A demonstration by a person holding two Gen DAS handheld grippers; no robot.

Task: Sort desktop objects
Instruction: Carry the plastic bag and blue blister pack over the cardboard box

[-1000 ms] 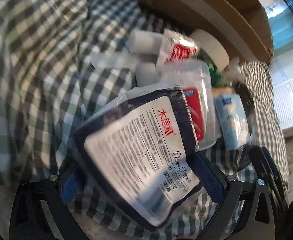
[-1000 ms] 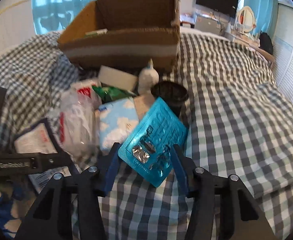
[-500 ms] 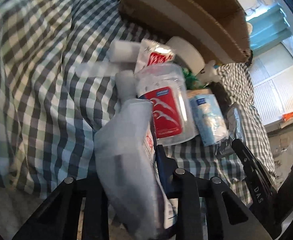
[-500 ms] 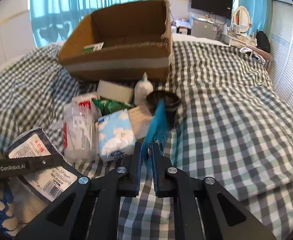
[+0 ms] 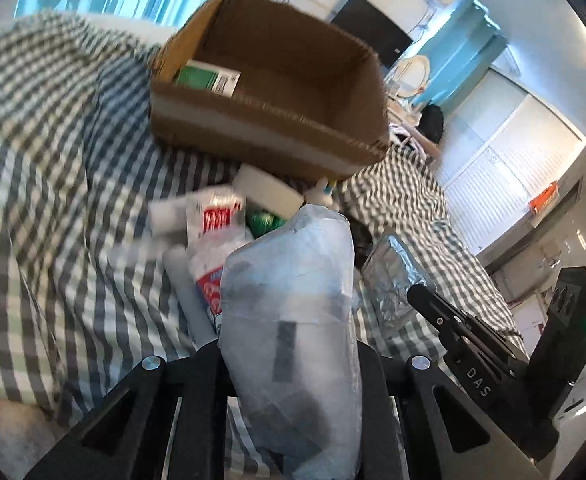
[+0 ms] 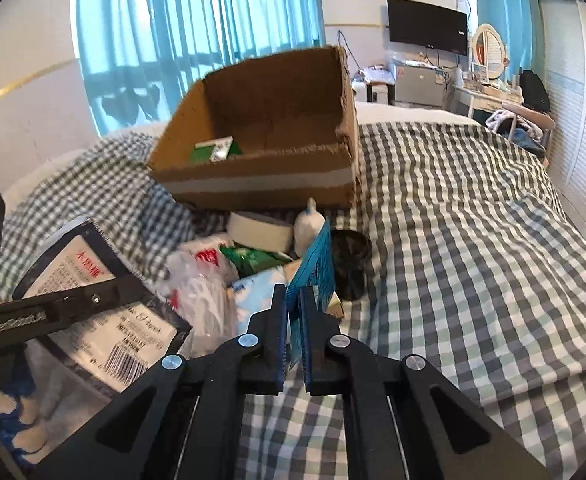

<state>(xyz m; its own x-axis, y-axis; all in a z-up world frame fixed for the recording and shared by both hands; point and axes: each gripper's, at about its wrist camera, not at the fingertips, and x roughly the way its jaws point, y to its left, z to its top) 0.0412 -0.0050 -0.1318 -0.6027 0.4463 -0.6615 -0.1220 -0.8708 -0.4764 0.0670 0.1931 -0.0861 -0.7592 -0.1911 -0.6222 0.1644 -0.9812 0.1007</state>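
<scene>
We are gripping a tissue pack (image 5: 293,344) in the left gripper (image 5: 289,364), its jaws just closing, and pinching a blister pack (image 6: 313,264) in the right gripper (image 6: 293,320); next, both likely need carrying to the cardboard box (image 6: 269,184).

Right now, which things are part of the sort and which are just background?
In the job:
- tissue pack, clamped in left gripper
- blister pack, clamped in right gripper
- box
- floss bag
- black jar

Lying about:
- TV
- curtains
- mirror
</scene>
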